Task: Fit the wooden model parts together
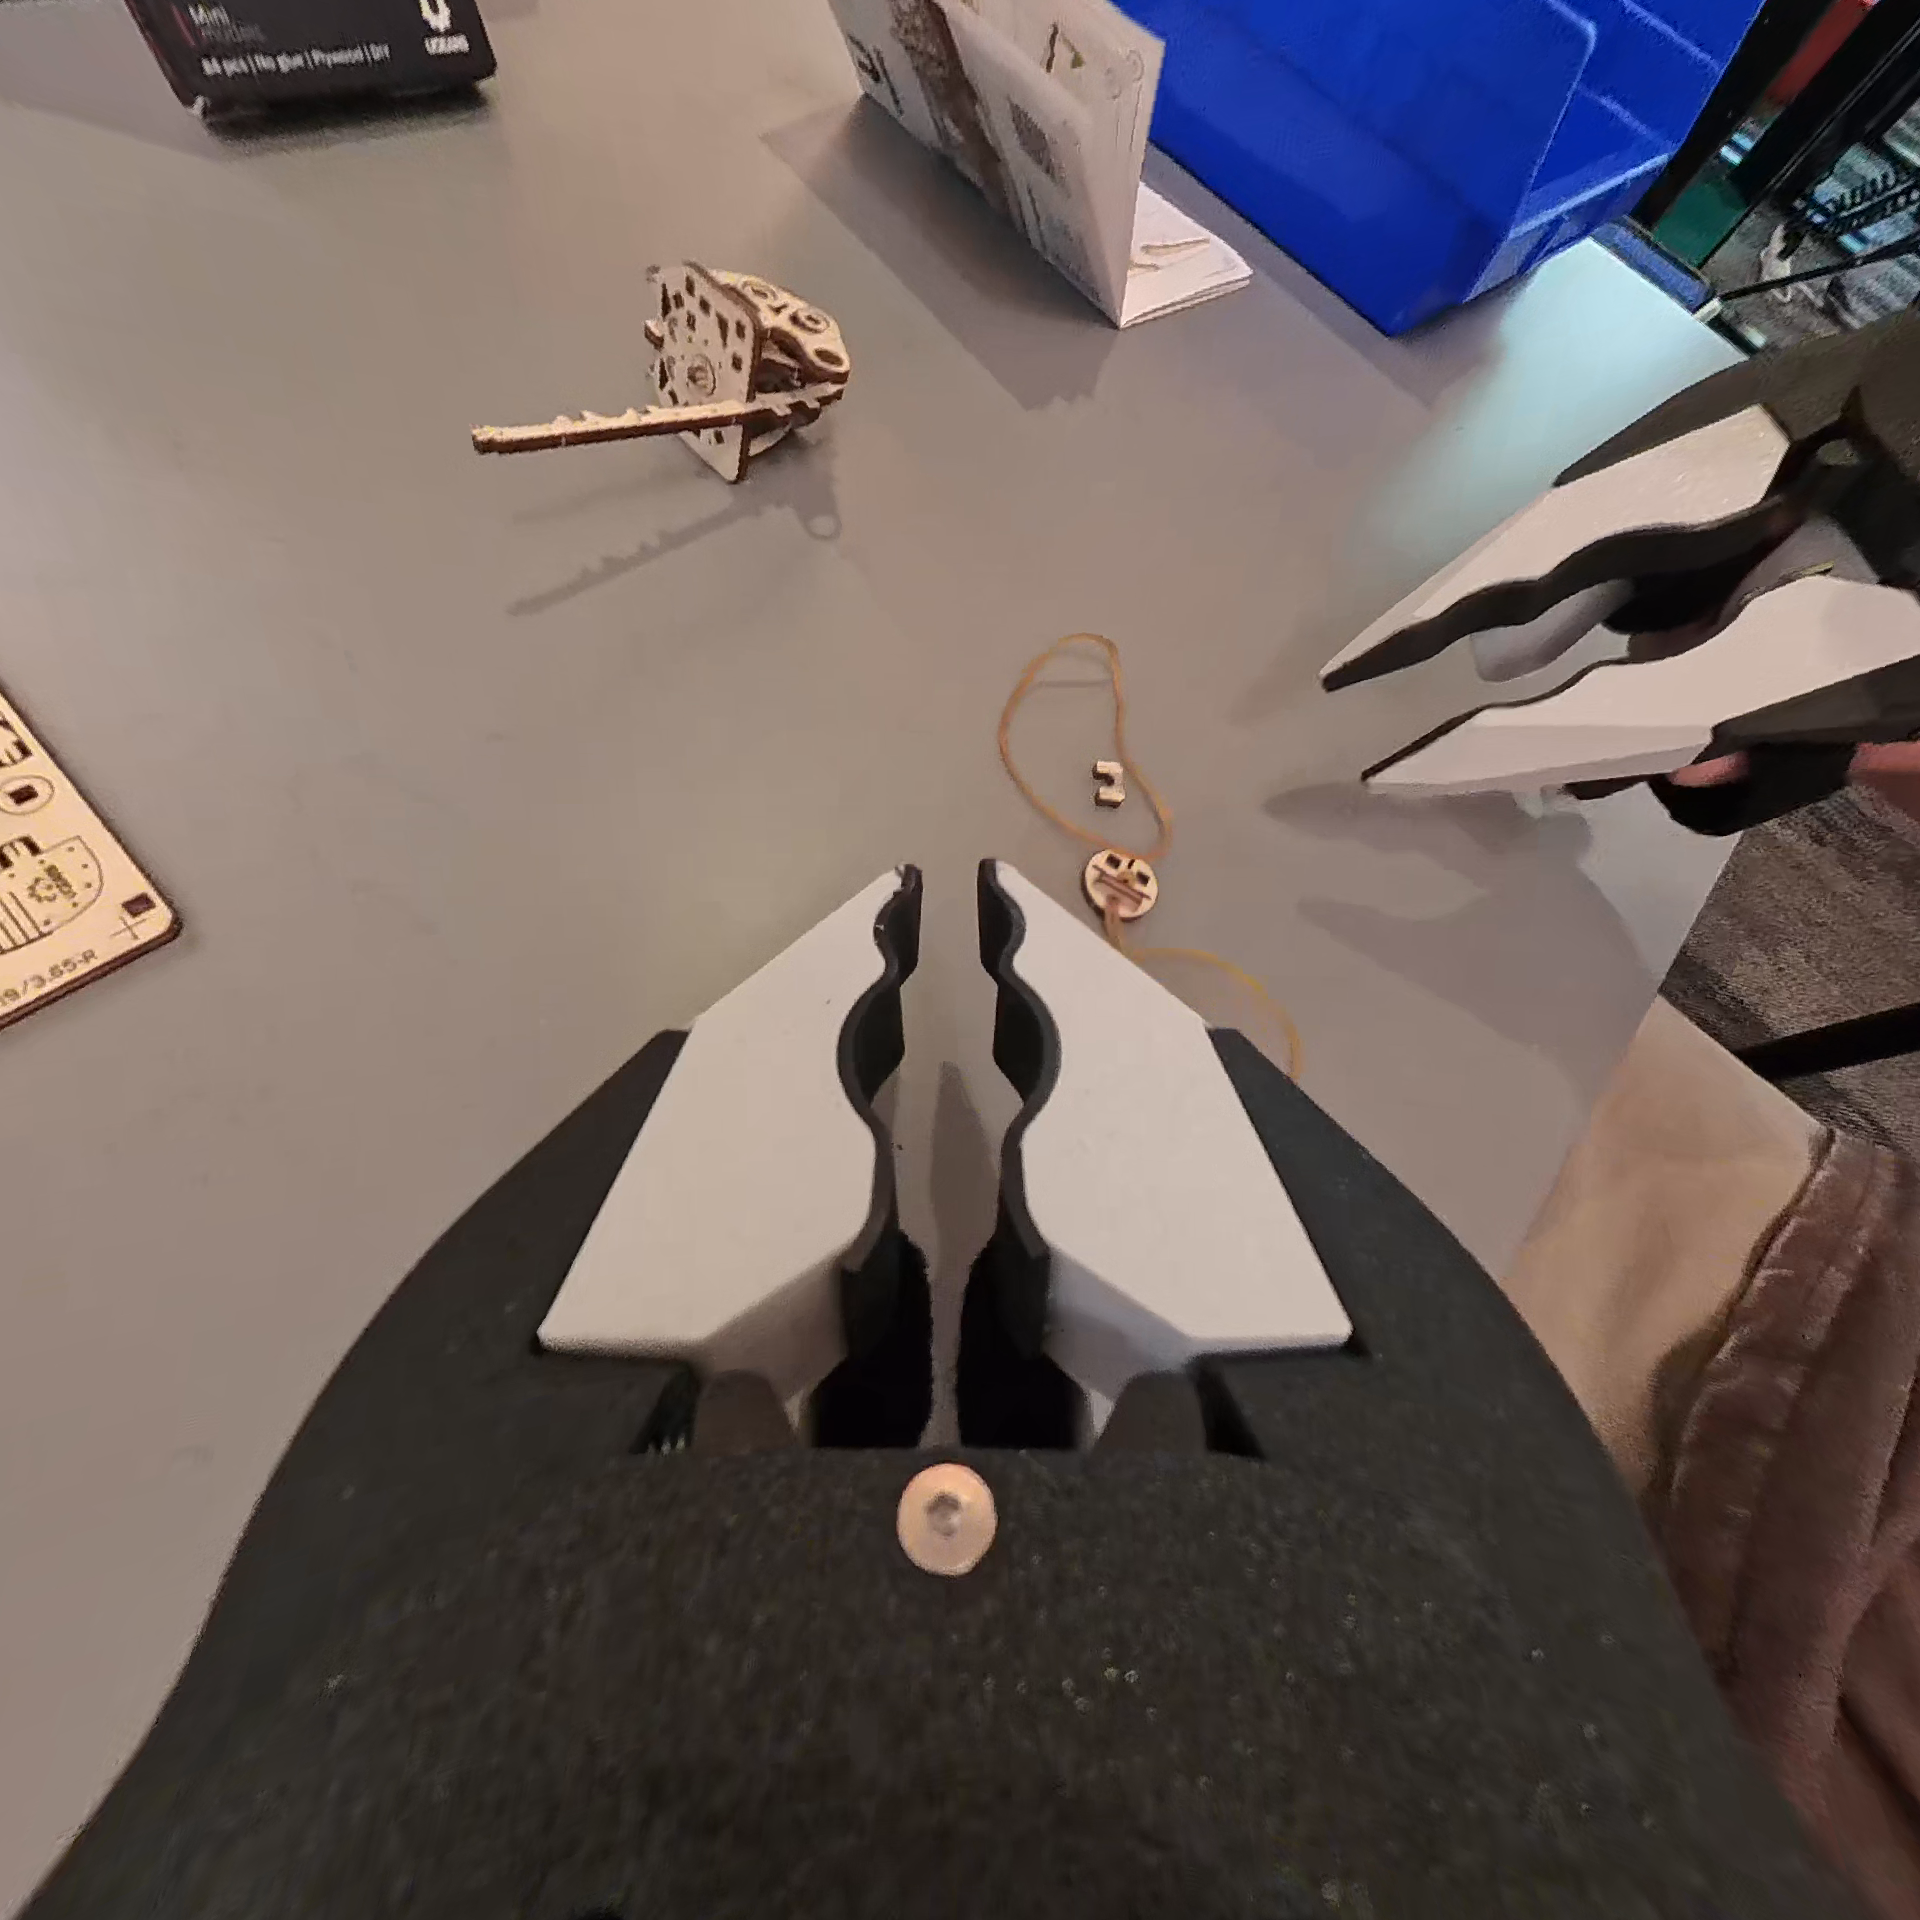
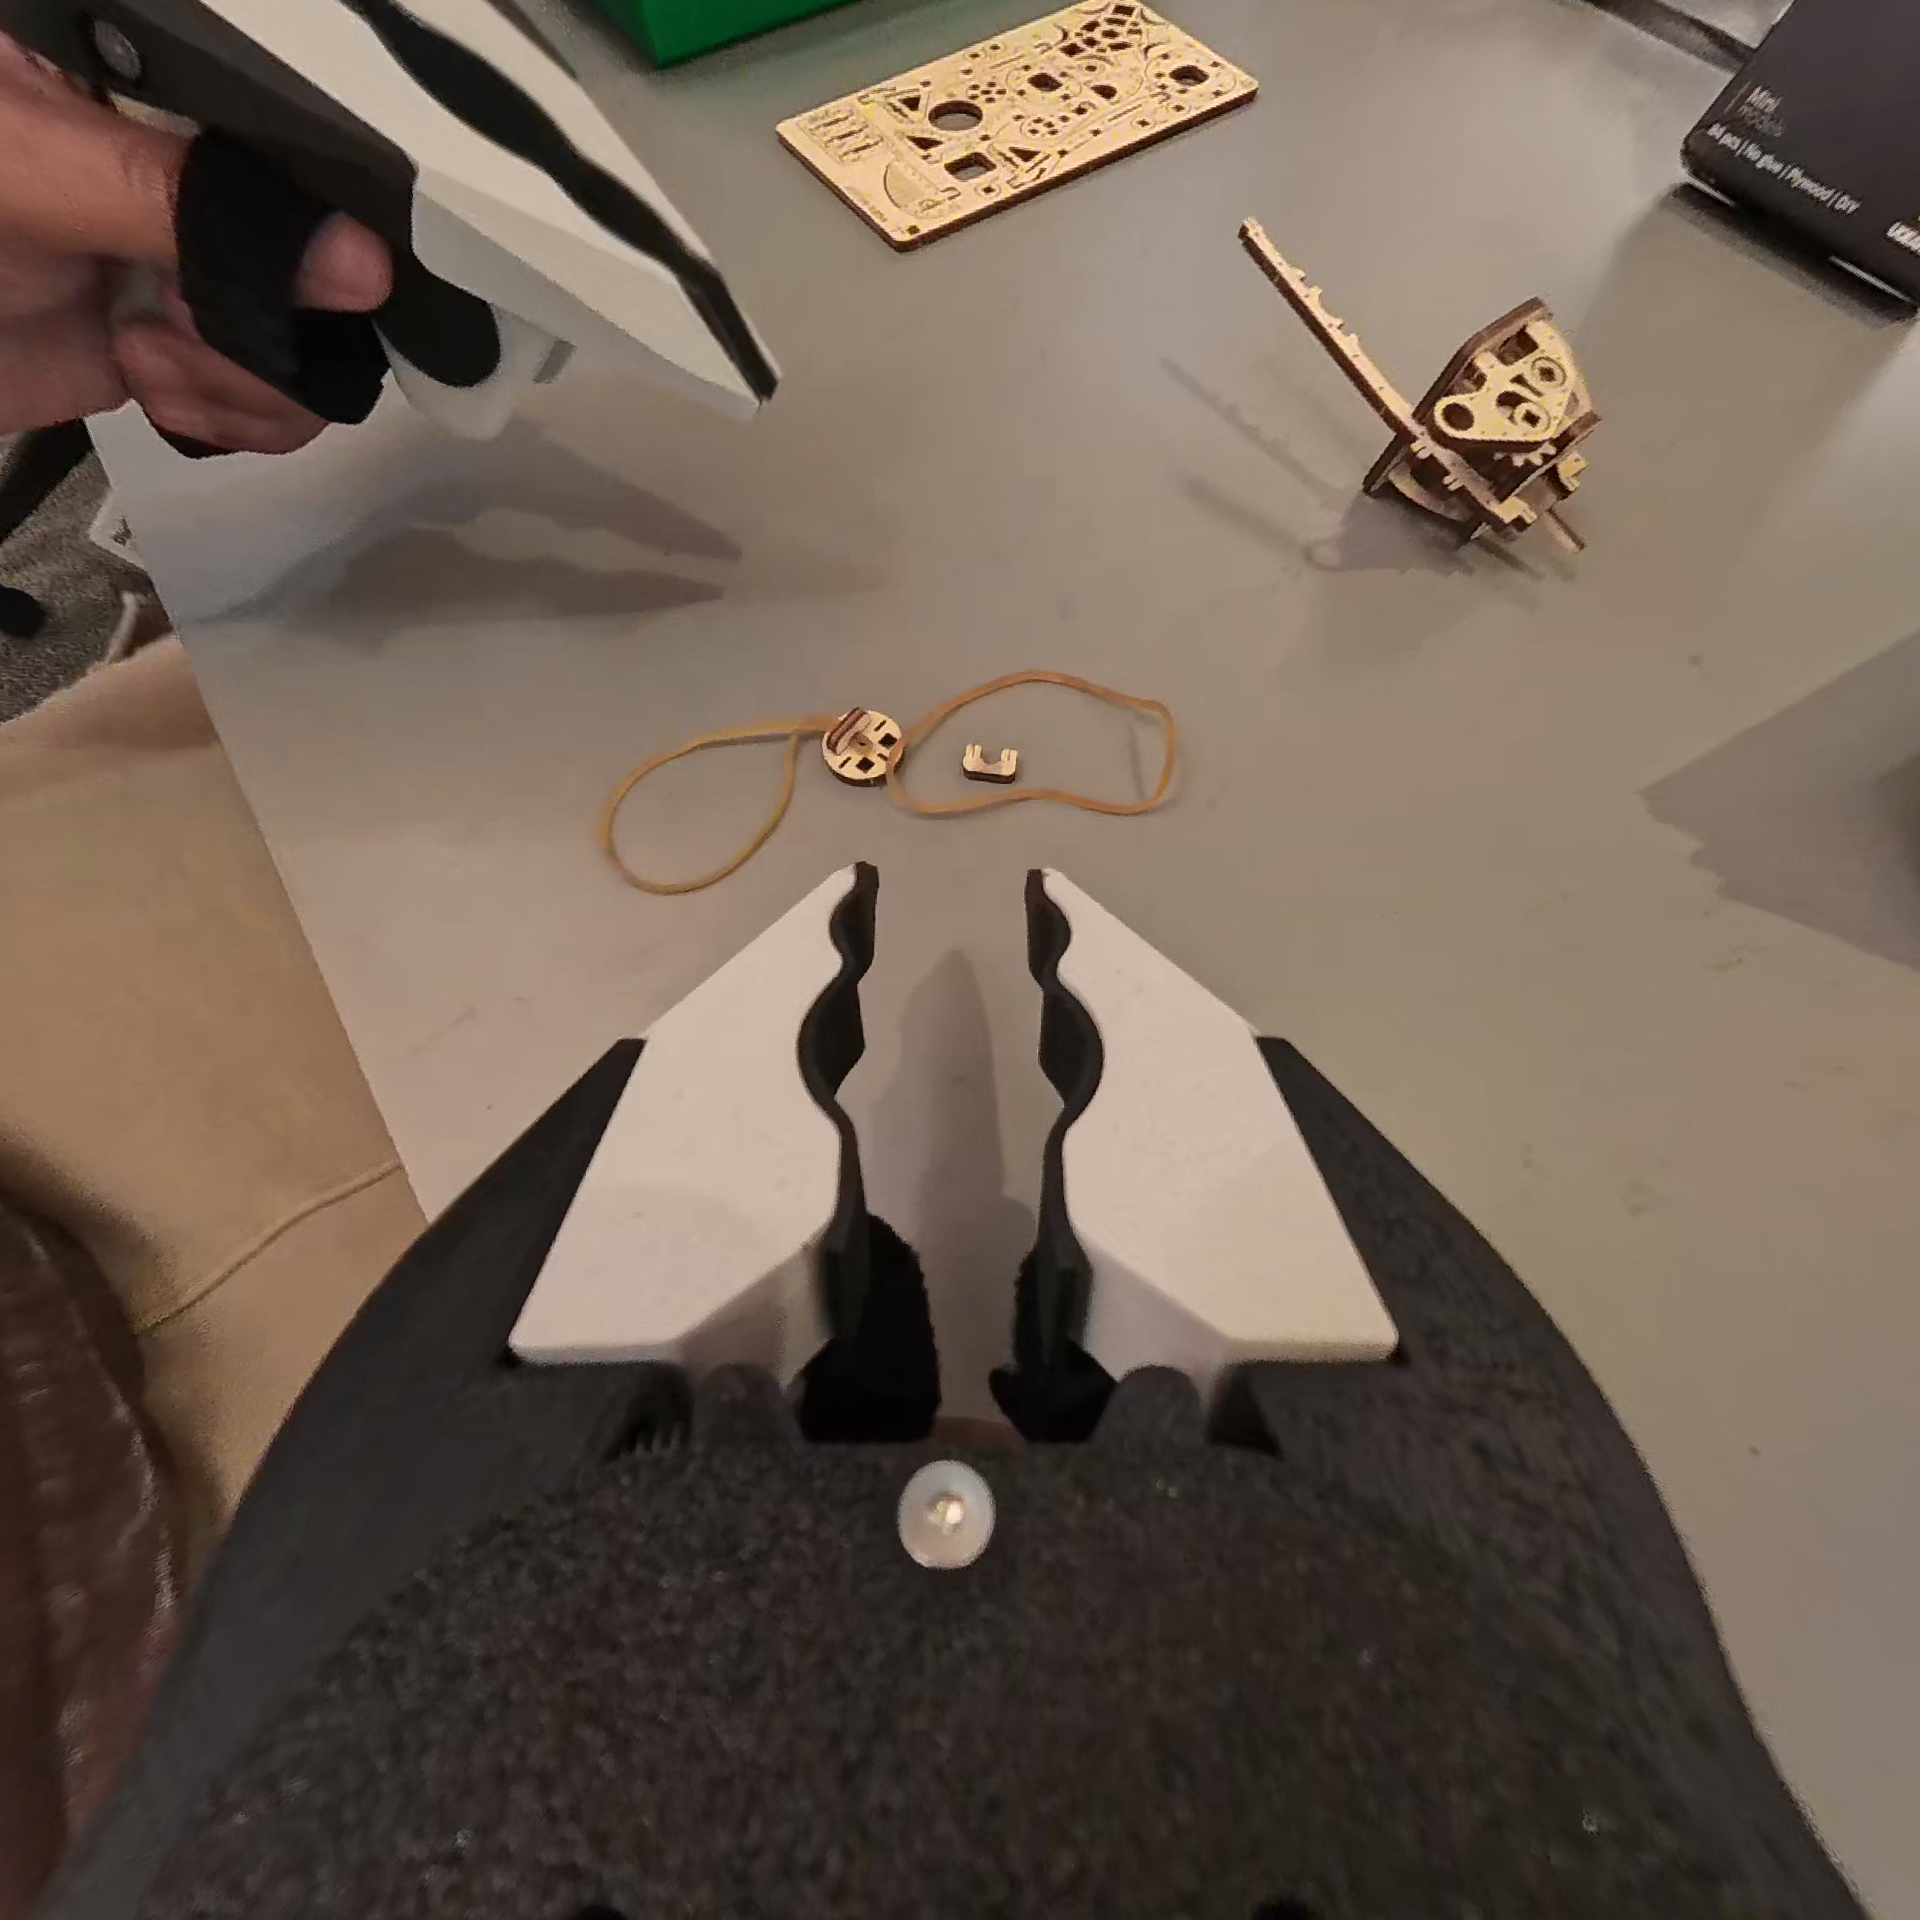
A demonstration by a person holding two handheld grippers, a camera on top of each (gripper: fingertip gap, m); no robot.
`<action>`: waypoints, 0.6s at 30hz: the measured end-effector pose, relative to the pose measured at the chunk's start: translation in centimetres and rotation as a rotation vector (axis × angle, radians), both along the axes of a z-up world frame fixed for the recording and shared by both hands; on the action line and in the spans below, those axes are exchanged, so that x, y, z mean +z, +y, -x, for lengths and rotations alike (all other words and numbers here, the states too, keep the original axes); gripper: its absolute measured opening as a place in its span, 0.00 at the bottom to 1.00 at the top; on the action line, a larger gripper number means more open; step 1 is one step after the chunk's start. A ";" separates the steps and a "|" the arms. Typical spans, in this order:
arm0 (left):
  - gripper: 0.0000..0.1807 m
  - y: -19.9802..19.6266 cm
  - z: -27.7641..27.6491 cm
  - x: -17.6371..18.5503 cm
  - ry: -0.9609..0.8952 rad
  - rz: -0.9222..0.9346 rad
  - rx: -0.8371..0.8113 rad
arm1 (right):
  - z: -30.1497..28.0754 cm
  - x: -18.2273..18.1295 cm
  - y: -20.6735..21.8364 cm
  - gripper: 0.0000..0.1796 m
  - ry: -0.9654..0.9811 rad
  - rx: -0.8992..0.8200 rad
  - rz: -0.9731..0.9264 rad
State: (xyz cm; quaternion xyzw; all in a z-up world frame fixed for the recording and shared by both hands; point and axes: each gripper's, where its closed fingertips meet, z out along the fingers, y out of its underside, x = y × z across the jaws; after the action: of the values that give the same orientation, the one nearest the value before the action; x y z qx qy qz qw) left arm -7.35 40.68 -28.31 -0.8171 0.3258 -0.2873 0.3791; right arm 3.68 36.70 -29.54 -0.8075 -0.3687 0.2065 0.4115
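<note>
I am holding both tongs empty above a grey bench [image 2: 1351, 935], my right tongs [image 2: 948, 878] standing clearly apart, my left tongs [image 1: 948, 878] parted only narrowly. The small U-shaped wooden clip [image 2: 989, 764] and the round wooden disc [image 2: 860, 746] are lying inside a tan rubber band [image 2: 1039, 727] stretched left to right just beyond my right tongs, the nearer pair. Far right the half-built wooden model [image 2: 1475, 416] is resting, with a cut-out parts sheet [image 2: 1018, 135] behind.

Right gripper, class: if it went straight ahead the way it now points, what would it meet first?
Probably the rubber band lying just ahead of the open right gripper, then the small U-shaped wooden piece inside its loop. Height above the table is unclear.
</note>
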 end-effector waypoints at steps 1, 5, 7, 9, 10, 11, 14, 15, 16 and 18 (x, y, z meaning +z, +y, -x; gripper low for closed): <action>0.05 0.0 0.1 -0.1 0.000 0.008 0.004 | -0.1 0.0 -0.1 0.16 0.009 -0.006 0.008; 0.05 -0.2 0.2 0.6 -0.024 0.012 0.009 | -0.5 0.0 -0.5 0.16 0.016 -0.016 0.018; 0.05 -0.2 0.1 1.1 -0.029 -0.005 0.009 | -0.6 0.3 -0.4 0.16 0.025 -0.020 0.014; 0.05 -0.1 0.0 1.3 -0.028 -0.015 0.003 | -0.6 0.2 -0.4 0.16 0.034 -0.022 0.022; 0.05 0.0 -0.1 1.3 -0.027 -0.018 0.001 | -0.7 0.0 -0.3 0.16 0.031 -0.024 0.029; 0.05 0.1 -0.3 1.2 -0.027 -0.016 -0.002 | -0.8 -0.2 -0.3 0.16 0.026 -0.027 0.036; 0.05 0.3 -0.7 0.8 -0.022 -0.007 -0.012 | -1.3 -0.3 -0.3 0.16 0.024 -0.036 0.040; 0.05 0.4 -0.8 0.7 -0.014 -0.007 -0.016 | -1.5 -0.3 -0.3 0.16 0.024 -0.042 0.038; 0.05 0.5 -0.9 0.5 -0.005 -0.008 -0.017 | -1.8 -0.3 -0.3 0.16 0.024 -0.049 0.037; 0.05 0.5 -1.0 0.3 0.003 -0.005 -0.024 | -2.3 -0.2 -0.4 0.16 0.029 -0.063 0.039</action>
State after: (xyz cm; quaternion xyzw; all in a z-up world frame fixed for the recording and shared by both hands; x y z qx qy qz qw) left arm -6.31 41.15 -28.01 -0.8126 0.3368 -0.2895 0.3774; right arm 5.98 36.26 -29.73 -0.8235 -0.3331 0.2126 0.4071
